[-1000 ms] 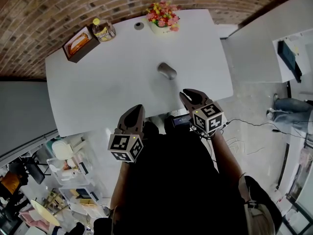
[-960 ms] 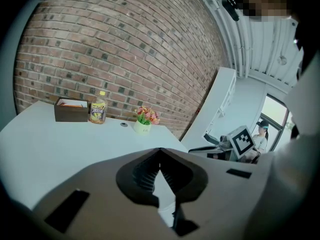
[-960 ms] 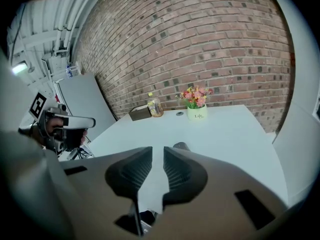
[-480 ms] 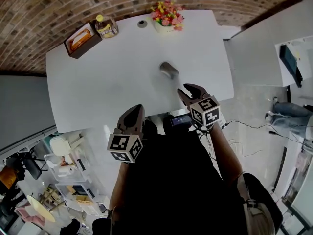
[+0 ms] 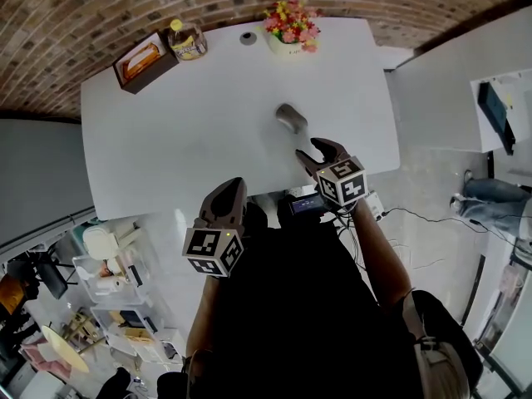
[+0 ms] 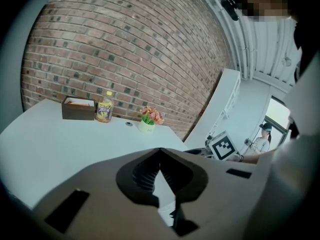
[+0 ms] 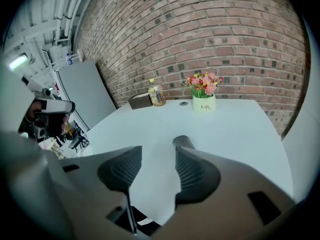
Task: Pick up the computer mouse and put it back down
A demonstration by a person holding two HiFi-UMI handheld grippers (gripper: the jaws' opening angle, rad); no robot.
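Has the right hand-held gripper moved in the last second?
Yes. The right hand-held gripper moved farther over the table toward the mouse; its jaws have just been opening, nothing between them.

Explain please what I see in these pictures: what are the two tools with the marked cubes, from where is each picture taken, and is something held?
No robot here: a person holds a two-jaw tool in each hand. One camera sits on the person's head and looks down; one rides on each tool, looking along its jaws. On the white table stand a flower pot, a bottle and a brown box, and a grey computer mouse lies nearer. The left hand-held gripper is shut and empty. The right hand-held gripper has just been opening its jaws; nothing is between them, and the mouse lies just ahead. Nothing is held.
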